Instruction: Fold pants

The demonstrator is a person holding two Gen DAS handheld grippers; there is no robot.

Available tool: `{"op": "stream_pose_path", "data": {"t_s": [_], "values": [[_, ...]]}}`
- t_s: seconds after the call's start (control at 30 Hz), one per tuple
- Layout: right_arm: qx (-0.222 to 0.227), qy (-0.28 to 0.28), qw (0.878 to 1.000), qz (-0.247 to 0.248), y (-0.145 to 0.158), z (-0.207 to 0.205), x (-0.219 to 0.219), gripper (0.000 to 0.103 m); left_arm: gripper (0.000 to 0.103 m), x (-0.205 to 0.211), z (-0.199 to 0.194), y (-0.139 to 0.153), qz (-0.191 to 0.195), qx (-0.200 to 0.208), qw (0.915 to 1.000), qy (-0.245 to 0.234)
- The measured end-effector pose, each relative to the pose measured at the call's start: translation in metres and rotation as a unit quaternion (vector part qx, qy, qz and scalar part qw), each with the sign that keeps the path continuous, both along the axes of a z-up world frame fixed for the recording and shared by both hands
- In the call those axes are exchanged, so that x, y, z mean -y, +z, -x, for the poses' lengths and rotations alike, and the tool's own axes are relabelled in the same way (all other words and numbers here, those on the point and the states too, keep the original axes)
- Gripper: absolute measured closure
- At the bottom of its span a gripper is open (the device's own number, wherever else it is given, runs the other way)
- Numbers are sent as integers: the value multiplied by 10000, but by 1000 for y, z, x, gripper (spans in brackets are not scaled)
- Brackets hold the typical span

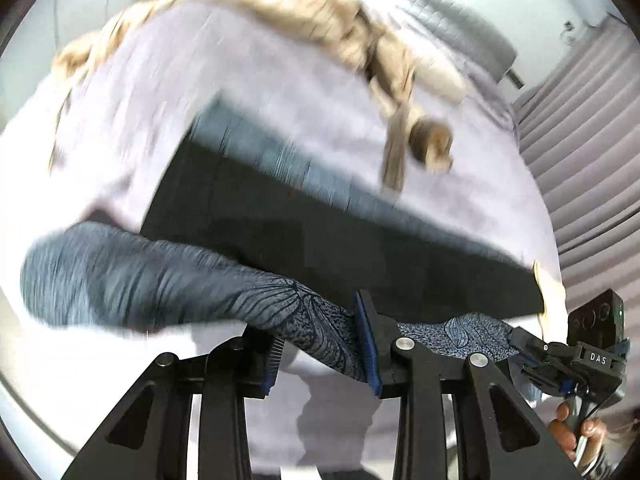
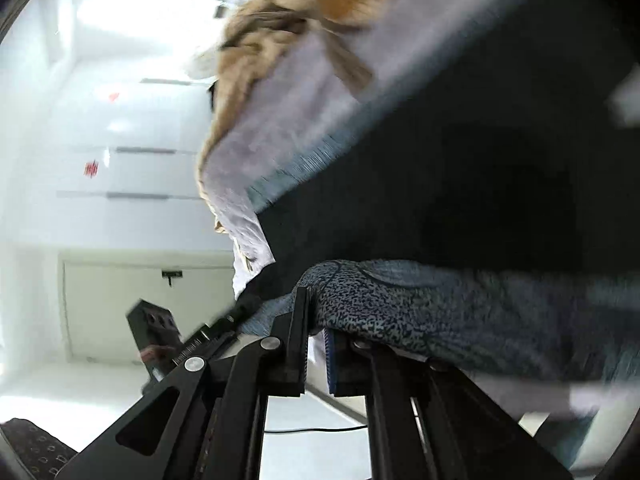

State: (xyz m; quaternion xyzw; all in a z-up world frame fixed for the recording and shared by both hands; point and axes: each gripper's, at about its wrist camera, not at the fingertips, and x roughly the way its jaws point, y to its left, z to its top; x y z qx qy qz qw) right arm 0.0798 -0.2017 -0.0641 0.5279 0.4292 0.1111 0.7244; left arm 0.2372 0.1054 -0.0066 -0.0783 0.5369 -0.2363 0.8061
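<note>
The pants (image 1: 168,276) are blue-grey with a dark leaf print and hang lifted above a lilac bed sheet (image 1: 200,92). My left gripper (image 1: 320,356) is shut on the pants' edge, cloth pinched between its blue-padded fingers. My right gripper (image 2: 318,350) is shut on another part of the same edge (image 2: 400,304); it also shows at the right of the left wrist view (image 1: 560,364). The cloth stretches between the two grippers and its dark inside (image 1: 320,240) hangs open. Both views are motion-blurred.
A tan garment (image 1: 304,4) lies bunched along the far side of the bed, with a strap (image 1: 394,152) trailing toward the middle. A grey cushion (image 1: 460,28) and curtains (image 1: 588,128) stand at the right. A white wall and door (image 2: 132,304) show in the right wrist view.
</note>
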Motion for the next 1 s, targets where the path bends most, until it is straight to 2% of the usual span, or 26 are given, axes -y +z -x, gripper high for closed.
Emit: {"op": "stream_pose_path", "data": {"t_s": [0.07,0.13,0.17,0.23,0.27,0.4,0.5,0.53,0.57,0.6,0.63,0.73,0.83,0.93,1.0], "values": [[-14,178,9998,73,1,-27,18,95,67,15,-29,0,-97,139,9999,-24],[-125,315,9994,55,-8,-56,30,95,49,23,-54,-8,-271,319,9991,28],[-201,357,9991,48,-18,-74,39,95,46,28,-66,-14,-351,396,9986,78],[-374,389,9985,-35,-36,-100,50,95,18,37,-86,-31,-791,605,9947,274],[-458,364,9983,-37,-47,-112,55,95,18,40,-96,-41,-972,704,9922,333],[-999,486,9938,73,-97,-153,67,92,18,40,-124,-78,-1448,405,9871,546],[-1201,463,9917,22,-113,-163,67,76,18,30,-121,-69,-1487,497,9855,645],[-1093,477,9929,9,-107,-163,65,62,18,29,-119,-63,-1497,573,9851,630],[-888,539,9946,19,-95,-159,61,33,18,28,-113,-55,-1543,670,9843,532],[-791,584,9951,84,-85,-156,57,19,18,31,-107,-51,-1604,718,9836,411],[-703,643,9952,207,-72,-150,54,11,18,37,-98,-49,-1679,739,9828,214],[-612,744,9933,638,-43,-120,45,11,18,64,-77,-58,-1619,569,9849,-243],[-810,464,9898,1081,-24,-63,50,11,18,104,-51,-73,-1554,343,9838,-830],[-1166,-184,9814,1512,-13,15,70,11,18,142,-15,-72,-1290,262,9781,-1610],[-1507,-832,9709,1664,-8,76,91,11,18,166,4,-69,-1132,207,9716,-2069]]}}
